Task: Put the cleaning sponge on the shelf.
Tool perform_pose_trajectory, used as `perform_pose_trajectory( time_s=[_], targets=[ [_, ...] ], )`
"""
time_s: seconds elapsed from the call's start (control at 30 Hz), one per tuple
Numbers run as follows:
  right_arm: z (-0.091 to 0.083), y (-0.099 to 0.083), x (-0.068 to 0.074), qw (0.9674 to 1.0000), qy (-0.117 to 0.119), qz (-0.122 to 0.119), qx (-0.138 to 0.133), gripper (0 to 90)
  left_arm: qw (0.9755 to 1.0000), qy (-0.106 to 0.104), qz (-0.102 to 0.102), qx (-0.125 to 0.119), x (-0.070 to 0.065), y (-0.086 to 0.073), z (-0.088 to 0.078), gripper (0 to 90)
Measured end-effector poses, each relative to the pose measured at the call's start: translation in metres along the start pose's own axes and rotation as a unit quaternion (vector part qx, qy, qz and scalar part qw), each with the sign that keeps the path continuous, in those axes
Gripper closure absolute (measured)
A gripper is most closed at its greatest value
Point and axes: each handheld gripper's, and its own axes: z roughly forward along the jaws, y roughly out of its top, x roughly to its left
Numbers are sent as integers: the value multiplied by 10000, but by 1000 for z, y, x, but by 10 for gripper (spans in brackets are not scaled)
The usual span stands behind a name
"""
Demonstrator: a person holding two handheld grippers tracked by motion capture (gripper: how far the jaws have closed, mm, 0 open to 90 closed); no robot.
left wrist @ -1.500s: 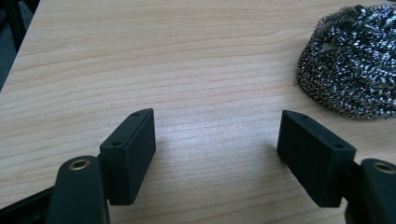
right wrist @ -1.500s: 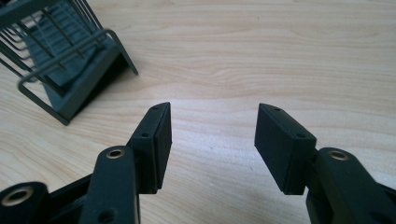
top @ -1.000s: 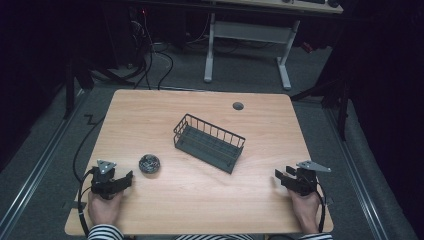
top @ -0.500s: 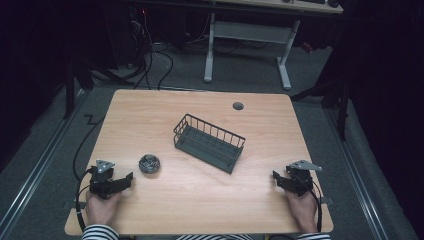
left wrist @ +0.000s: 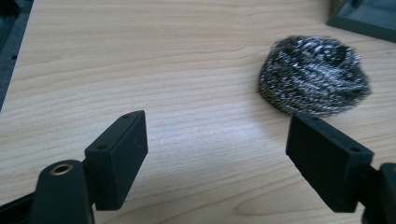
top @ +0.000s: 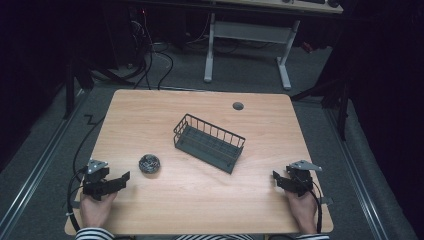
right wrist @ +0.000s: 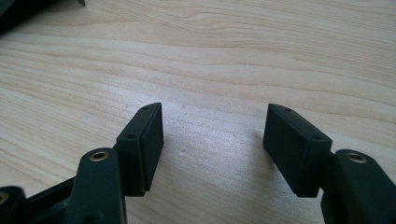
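while my left gripper [left wrist: 217, 154] has just been opening, empty, the steel scourer [left wrist: 314, 74] sits upper right of its jaws. i judge the approach is in hand; next i must reach forward and straddle it. my right gripper [right wrist: 212, 140] gapes wide, holding nothing.

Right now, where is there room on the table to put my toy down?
Bare wood lies between the wire basket and the right gripper, and along the far edge. It is tighter between the steel scrubber and the left gripper.

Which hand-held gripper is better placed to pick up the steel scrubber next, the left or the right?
The left hand-held gripper, probably. Its jaws stand open with nothing between them, and the steel scrubber lies just ahead. The right hand-held gripper sits far across the table, beyond the wire basket.
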Motion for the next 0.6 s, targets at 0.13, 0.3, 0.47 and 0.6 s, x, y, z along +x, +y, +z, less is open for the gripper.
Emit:
perform_pose_trajectory(
  time_s=[0.13,0.3,0.47,0.6],
  targets=[
    [0,0,0,10000,-4,5,-1,383,9999,-152,61,-22,-6,6,-5,185],
    [0,0,0,10000,-4,6,-2,383,9995,-258,155,-17,-13,12,-7,154],
    [0,0,0,10000,-6,13,3,383,9984,-392,382,117,-28,22,-5,148],
    [0,0,0,10000,-2,6,0,382,9969,-463,592,216,-39,30,-1,136]
  ],
)
